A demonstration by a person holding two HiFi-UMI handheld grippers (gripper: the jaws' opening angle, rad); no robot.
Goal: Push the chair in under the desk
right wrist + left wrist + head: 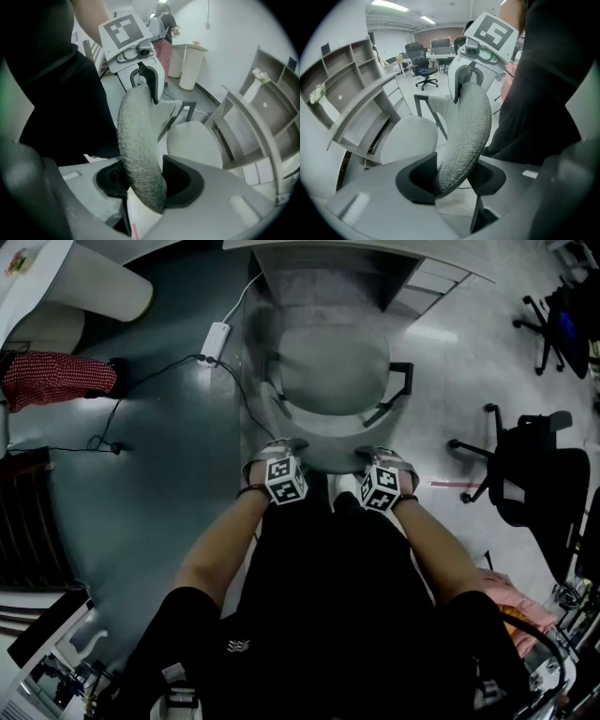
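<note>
A grey office chair stands in front of the desk (pixel 375 251), its seat (pixel 333 369) partly under the desktop's edge. Both grippers clamp the top of its fabric backrest (pixel 328 440). My left gripper (pixel 281 454) holds the left part and my right gripper (pixel 375 461) the right part, about a hand's width apart. In the left gripper view the backrest (pixel 464 136) fills the gap between the black pads of the left gripper (pixel 452 180). In the right gripper view the same backrest (pixel 138 140) sits between the pads of the right gripper (pixel 145 180). The chair's base is hidden.
A white power strip (pixel 216 337) with black cables lies on the floor left of the chair. A black office chair (pixel 530 470) stands to the right, another (pixel 553 324) farther back. A person in red checked clothing (pixel 56 379) stands at the left beside a white bin (pixel 103 287).
</note>
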